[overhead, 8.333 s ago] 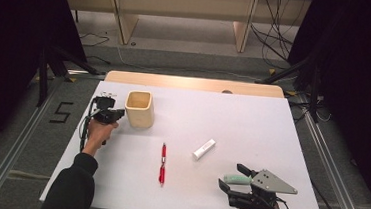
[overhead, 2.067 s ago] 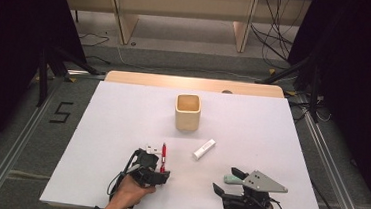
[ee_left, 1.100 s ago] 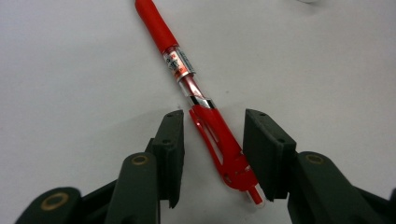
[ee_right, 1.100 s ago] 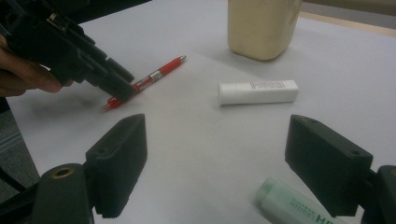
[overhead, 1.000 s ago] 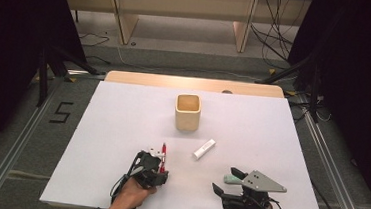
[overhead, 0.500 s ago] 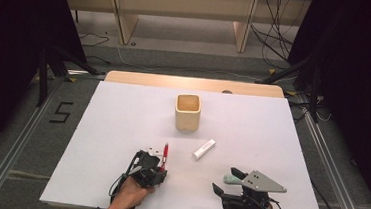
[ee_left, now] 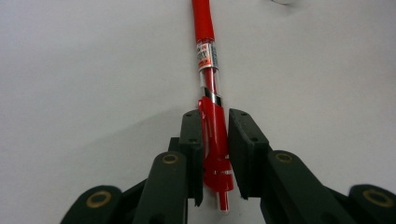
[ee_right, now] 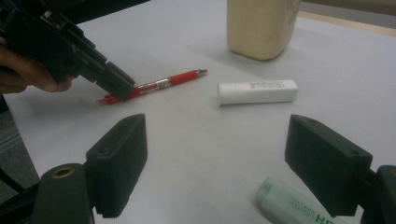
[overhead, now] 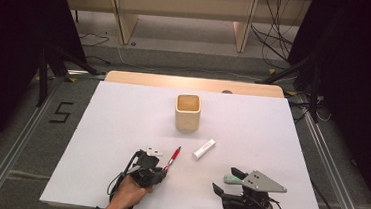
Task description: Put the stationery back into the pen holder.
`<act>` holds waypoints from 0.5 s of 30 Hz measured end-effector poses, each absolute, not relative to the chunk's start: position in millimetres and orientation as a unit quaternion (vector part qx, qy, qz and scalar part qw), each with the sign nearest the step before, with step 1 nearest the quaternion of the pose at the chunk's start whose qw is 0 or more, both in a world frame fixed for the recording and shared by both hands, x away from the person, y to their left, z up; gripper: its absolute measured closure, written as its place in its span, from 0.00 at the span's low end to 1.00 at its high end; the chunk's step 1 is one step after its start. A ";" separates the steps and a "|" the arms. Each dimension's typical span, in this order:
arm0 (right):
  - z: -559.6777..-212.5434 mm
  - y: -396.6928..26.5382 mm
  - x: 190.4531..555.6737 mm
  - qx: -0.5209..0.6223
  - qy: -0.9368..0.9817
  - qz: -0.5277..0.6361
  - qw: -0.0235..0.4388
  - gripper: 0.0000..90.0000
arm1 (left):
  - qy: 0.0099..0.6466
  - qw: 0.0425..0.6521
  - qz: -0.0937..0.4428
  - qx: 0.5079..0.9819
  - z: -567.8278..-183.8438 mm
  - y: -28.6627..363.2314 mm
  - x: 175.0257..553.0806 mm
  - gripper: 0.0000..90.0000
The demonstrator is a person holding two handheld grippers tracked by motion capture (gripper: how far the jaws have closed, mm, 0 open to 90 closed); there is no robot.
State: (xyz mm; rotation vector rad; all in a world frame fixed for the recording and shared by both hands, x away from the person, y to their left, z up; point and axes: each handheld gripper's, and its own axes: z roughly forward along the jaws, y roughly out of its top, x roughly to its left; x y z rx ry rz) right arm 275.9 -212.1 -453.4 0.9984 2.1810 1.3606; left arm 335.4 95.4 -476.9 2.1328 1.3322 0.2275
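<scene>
both grippers are matte black. the left gripper (ee_left: 215, 158) has blocky jaws with small screw holes and brass-ringed pivots. the right gripper (overhead: 233, 181) carries a grey three-cornered plate and a trailing black cable.

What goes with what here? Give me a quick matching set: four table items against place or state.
1. red pen
2. beige cup
3. white tube
4. green tube

a. lying near the right tool
b. upright, mid table
c. between the jaws of the left tool
d. lying flat between cup and right tool

Pairs: 1-c, 2-b, 3-d, 4-a
</scene>
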 end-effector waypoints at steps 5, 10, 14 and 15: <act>-453.2 -212.4 275.9 0.355 0.775 0.487 0.191 0.24 | 0.499 0.309 0.085 0.805 -476.7 98.1 336.6 0.84; -453.3 -212.4 276.0 0.355 0.775 0.487 0.190 0.24 | 0.498 0.320 0.080 0.802 -473.2 102.4 337.9 0.84; -453.4 -212.2 275.9 0.355 0.776 0.486 0.190 0.24 | 0.497 0.325 0.080 0.801 -471.8 103.0 338.1 0.84; -453.4 -212.2 275.9 0.355 0.776 0.486 0.190 0.24 | 0.496 0.326 0.081 0.801 -471.3 103.5 338.0 0.84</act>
